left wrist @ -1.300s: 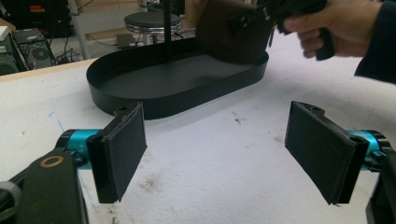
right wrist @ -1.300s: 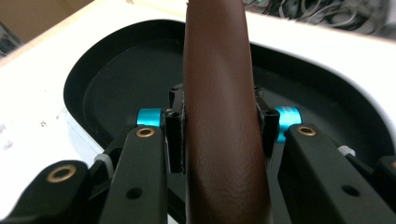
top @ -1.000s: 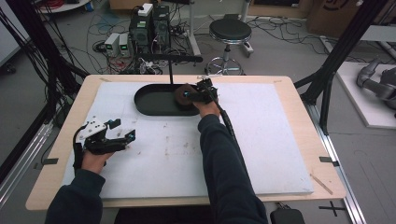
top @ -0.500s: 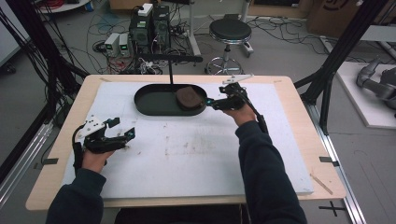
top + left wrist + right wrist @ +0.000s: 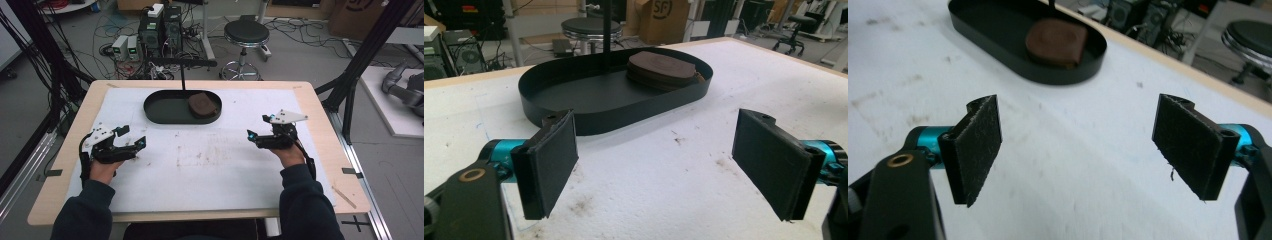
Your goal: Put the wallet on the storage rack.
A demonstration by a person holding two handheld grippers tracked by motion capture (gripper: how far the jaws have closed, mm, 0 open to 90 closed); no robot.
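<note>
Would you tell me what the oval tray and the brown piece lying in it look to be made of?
Tray: probably thin sheet metal, matte black, judging by its thin upright wall. Brown piece: possibly leather, dull and layered at the edge.

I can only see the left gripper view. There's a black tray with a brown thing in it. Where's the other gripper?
Observer: The right gripper is over the right side of the white mat, well apart from the tray, with its jaws open and empty.
Child: Does it point at the brown thing too?
Observer: Yes. The right gripper view looks between its jaws toward the brown pad in the tray.
Child: Who's holding my gripper?
Observer: A hand in a dark sleeve holds the left gripper near the mat's left edge.
</note>
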